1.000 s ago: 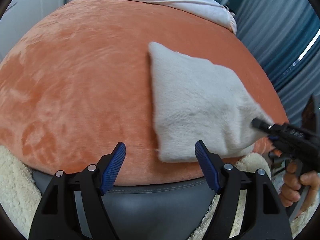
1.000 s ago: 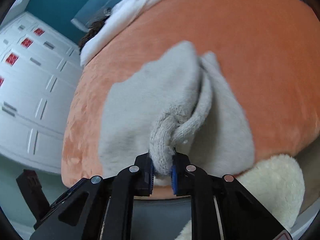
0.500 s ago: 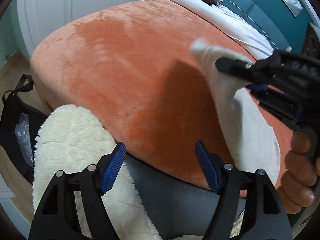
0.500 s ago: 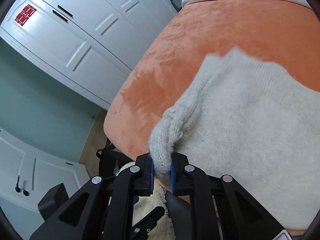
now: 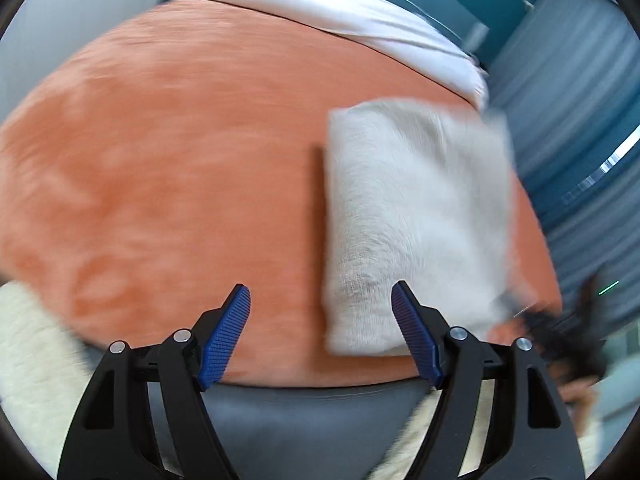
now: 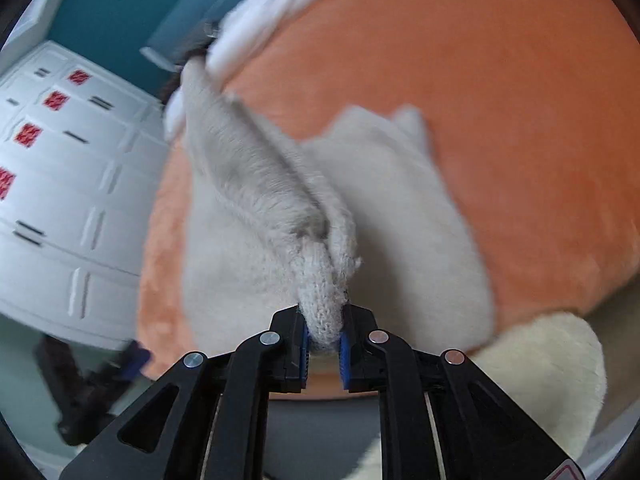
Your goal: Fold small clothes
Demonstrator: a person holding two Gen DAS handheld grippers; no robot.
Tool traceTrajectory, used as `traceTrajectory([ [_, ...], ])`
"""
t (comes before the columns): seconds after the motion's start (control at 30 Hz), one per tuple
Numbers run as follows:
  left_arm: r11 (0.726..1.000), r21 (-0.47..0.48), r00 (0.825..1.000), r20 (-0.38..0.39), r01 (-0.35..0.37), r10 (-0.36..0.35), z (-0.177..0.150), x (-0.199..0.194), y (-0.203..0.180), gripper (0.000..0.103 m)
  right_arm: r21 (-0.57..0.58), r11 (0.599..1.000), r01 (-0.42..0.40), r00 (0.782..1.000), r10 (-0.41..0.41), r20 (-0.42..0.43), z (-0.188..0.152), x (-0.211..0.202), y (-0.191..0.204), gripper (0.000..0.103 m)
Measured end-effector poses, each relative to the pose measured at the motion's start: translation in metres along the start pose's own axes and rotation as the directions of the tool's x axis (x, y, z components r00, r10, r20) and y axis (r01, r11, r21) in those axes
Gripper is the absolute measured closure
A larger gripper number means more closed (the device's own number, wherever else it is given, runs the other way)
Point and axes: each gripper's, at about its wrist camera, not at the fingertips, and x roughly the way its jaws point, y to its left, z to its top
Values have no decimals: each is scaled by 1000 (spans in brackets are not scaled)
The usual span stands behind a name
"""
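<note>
A small pale grey knitted garment (image 5: 416,216) lies as a rectangle on the right half of the orange blanket (image 5: 180,152). In the right wrist view my right gripper (image 6: 323,340) is shut on a bunched corner of the garment (image 6: 324,304), and a fold of the fabric rises away from the jaws. My left gripper (image 5: 320,320) stands open above the bed's near edge, with nothing between its blue pads. It is just left of the garment's near corner. The right gripper (image 5: 560,332) shows blurred at the garment's near right corner in the left wrist view.
A cream fleece throw (image 5: 32,360) hangs at the bed's near edge, also seen as a cream fleece patch (image 6: 552,368). A white sheet (image 5: 360,20) covers the far end of the bed. White wardrobe doors (image 6: 60,184) stand to the left, blue curtains (image 5: 580,120) to the right.
The right gripper swung the garment's corner up and across the bed, then brought it back down to the near right. The garment now lies flatter as a rectangle. The left gripper stayed open.
</note>
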Motion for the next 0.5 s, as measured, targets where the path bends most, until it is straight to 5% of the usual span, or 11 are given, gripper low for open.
traceTrajectory([
  [0.03, 999, 22, 999, -22, 24, -24, 1, 12, -15, 32, 44, 997, 56, 998, -54, -33, -11, 11, -29, 90],
  [0.13, 994, 91, 997, -65, 57, -51, 1, 39, -55, 32, 157, 983, -95, 995, 93, 20, -24, 5, -57, 87],
  [0.33, 987, 159, 996, -91, 5, 9, -3, 70, -97, 32, -3, 999, -43, 994, 43, 98, -4, -23, -23, 70],
  [0.5, 979, 195, 996, -64, -54, 67, -14, 77, -112, 26, 14, 999, -36, 997, 35, 65, 13, 4, -21, 63],
])
